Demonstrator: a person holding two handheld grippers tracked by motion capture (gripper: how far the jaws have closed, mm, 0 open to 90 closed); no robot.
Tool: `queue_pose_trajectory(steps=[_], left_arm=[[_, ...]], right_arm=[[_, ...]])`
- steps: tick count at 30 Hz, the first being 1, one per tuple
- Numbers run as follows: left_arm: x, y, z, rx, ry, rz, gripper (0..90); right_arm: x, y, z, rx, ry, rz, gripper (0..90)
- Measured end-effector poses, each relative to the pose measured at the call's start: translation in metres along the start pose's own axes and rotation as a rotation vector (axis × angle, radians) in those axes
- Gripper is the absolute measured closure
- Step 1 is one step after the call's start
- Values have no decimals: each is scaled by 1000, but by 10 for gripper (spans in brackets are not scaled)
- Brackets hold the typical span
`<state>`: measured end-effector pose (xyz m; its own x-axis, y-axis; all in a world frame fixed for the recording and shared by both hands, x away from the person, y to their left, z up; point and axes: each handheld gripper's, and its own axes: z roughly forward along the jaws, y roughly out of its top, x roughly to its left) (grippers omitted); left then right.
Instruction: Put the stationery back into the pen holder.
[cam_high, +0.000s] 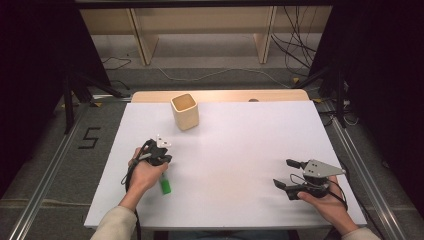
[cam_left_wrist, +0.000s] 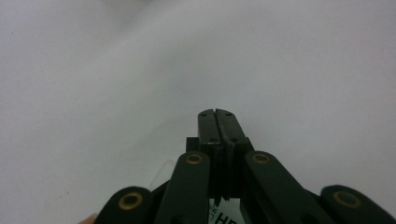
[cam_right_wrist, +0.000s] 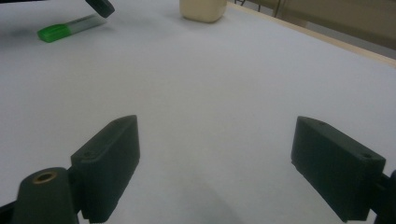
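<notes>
A left gripper (cam_high: 161, 159), jaws pressed together, is gripping the near end of a green-capped marker (cam_high: 165, 186) lying on the white table (cam_high: 240, 150) toward its left edge. A beige cup (cam_high: 185, 111) is standing near the far edge. Bare tabletop is stretching rightward to the right gripper (cam_high: 289, 173), jaws spread wide, holding nothing.

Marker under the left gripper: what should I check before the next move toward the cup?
1. Left gripper jaws shut: ok.
2. Marker actually gripped: cannot tell; it lies beneath the jaws, green cap toward the person.
3. Cup upright, mouth open: ok.
4. Table between marker and cup free of obstacles: ok.
5. Right gripper open, holding nothing, well apart from the marker: ok.
</notes>
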<state>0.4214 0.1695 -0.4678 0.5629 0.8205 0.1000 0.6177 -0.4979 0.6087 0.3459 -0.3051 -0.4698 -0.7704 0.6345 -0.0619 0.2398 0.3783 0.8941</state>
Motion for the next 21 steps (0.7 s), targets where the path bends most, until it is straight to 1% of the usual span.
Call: queue_pose_trajectory(steps=[2, 3, 4, 5, 7, 9, 10, 11, 15, 19, 21], left_arm=[[1, 0, 2, 13, -4, 8, 900], [1, 0, 3, 16, -6, 5, 900], [2, 0, 4, 26, -9, 13, 900], [2, 0, 4, 28, -3, 16, 900], [2, -1, 5, 43, 0, 25, 900], [2, -2, 6, 63, -1, 32, 900], [2, -2, 6, 63, -1, 32, 900], [2, -2, 7, 66, 6, 32, 900], [2, -2, 7, 82, 15, 37, 900], [1, -2, 6, 108, 46, 49, 900], [2, -3, 5, 117, 57, 48, 900]], right_arm=[[1, 0, 0, 0, -1, 2, 163], [1, 0, 0, -1, 0, -1, 163], [1, 0, 0, -1, 0, -1, 163], [1, 0, 0, 1, -1, -7, 163], [1, 0, 0, 3, 2, 2, 162], [1, 0, 1, 4, 0, 1, 163], [1, 0, 1, 4, 0, 1, 163], [1, 0, 1, 3, 1, 4, 163], [1, 0, 0, 1, 1, 2, 163], [1, 0, 0, 0, 3, -3, 162], [1, 0, 0, 4, 3, -5, 162]])
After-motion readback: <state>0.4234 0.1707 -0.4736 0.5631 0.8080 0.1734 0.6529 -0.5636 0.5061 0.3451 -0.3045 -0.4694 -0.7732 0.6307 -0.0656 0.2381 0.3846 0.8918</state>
